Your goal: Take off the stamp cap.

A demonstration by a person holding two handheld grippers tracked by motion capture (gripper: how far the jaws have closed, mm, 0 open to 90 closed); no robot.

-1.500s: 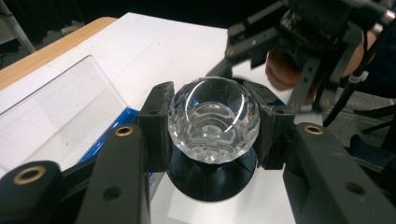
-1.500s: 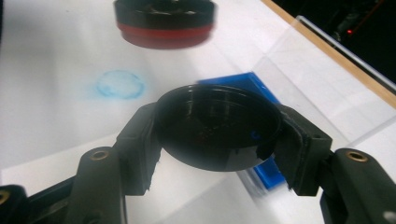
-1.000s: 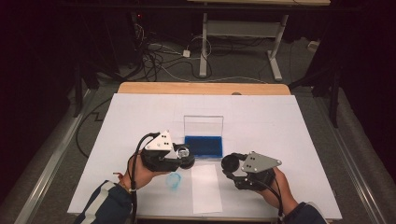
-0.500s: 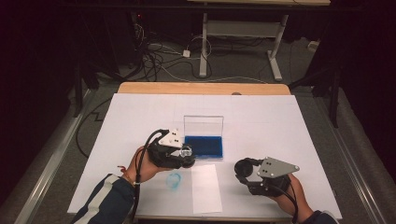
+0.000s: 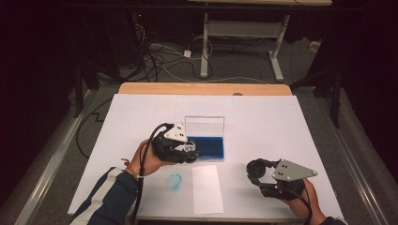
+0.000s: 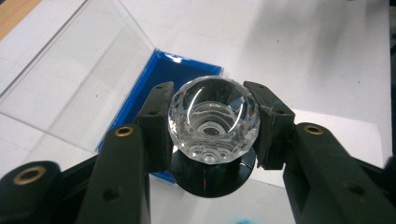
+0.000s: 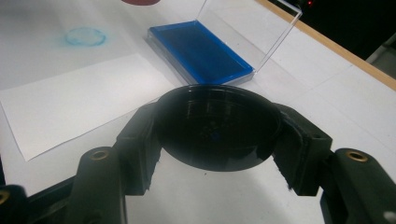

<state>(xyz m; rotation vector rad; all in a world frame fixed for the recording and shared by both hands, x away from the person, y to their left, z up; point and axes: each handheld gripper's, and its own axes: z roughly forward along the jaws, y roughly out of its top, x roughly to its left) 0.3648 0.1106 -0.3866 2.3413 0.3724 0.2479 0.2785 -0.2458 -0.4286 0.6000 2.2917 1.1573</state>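
Observation:
My left gripper point(image 5: 189, 149) is shut on a clear faceted glass knob point(image 6: 213, 119) with a round black base point(image 6: 212, 173). It hovers at the left front corner of an open case with a blue pad point(image 5: 210, 147) and an upright clear lid point(image 5: 204, 125). My right gripper point(image 5: 256, 170) is near the table's front right, shut on a round black cap point(image 7: 217, 130) gripped by its rim. A white paper sheet point(image 5: 207, 189) lies in front of the case, and a round blue ink mark point(image 5: 174, 181) sits to its left.
A white cover point(image 5: 281, 122) spreads over the table, with a wooden edge point(image 5: 202, 89) at the far side. Beyond it on the dark floor are cables point(image 5: 159, 56) and a desk frame point(image 5: 244, 33). Metal rails run along both sides of the table.
My right gripper has carried the black cap to the right, away from the case. My left gripper has shifted slightly right and farther, toward the case's corner, still gripping the glass knob.

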